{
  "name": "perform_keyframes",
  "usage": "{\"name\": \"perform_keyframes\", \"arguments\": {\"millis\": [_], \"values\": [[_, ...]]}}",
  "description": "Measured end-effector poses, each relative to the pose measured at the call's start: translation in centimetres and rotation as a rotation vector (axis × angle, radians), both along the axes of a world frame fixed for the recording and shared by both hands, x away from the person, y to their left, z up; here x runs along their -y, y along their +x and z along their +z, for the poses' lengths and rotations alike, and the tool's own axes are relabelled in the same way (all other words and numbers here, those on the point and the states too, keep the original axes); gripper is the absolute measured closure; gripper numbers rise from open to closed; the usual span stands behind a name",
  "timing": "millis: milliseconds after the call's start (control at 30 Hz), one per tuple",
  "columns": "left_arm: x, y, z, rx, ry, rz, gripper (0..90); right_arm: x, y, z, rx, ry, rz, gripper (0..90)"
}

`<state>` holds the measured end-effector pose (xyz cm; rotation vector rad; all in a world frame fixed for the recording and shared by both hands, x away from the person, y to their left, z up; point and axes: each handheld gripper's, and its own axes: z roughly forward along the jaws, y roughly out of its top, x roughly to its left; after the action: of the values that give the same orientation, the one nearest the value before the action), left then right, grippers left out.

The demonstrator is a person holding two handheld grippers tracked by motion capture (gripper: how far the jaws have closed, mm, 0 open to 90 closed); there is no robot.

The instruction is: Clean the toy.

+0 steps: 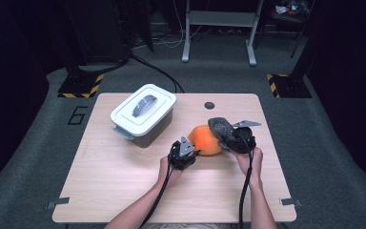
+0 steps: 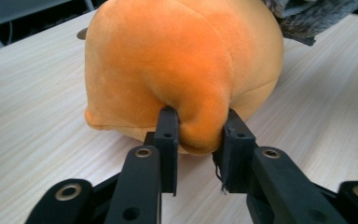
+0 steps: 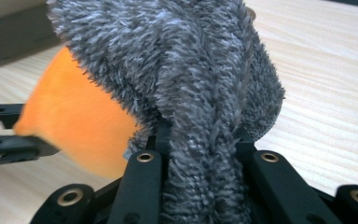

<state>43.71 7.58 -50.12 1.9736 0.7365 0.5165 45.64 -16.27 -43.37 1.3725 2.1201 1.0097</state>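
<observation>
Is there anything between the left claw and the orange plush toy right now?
Nothing visible. The left claw is already pinched on a fold of the orange plush toy, with bare table around it; the right claw grips the grey fuzzy cloth at its far end.

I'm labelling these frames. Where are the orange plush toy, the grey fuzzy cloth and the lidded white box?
orange plush toy [image 2: 177, 60], left gripper view, upper body.
grey fuzzy cloth [image 3: 196, 70], right gripper view, middle of the bunch.
lidded white box [image 1: 124, 116], high view, lid's flat rim.

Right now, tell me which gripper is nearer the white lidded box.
Left. The left gripper sits closer to the white lidded box, clamped on the orange plush; the right gripper lies beyond it.
</observation>
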Motion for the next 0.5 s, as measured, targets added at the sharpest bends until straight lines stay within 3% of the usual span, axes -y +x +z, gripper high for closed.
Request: {"name": "perform_keyframes", "arguments": {"millis": [133,333,500], "values": [[-0.1,0.1,0.8,-0.046,-0.063,-0.001,75.1,-0.5,-1.1,1.3,0.024,0.001,0.042,72.5],[-0.2,-0.3,2.0,-0.063,-0.120,-0.033,75.5,-2.6,-2.4,3.0,0.036,0.017,0.122,72.3],[-0.3,-0.3,1.7,-0.102,-0.125,-0.019,75.6,-4.3,-2.0,2.1,0.031,-0.049,0.129,72.2]]}}
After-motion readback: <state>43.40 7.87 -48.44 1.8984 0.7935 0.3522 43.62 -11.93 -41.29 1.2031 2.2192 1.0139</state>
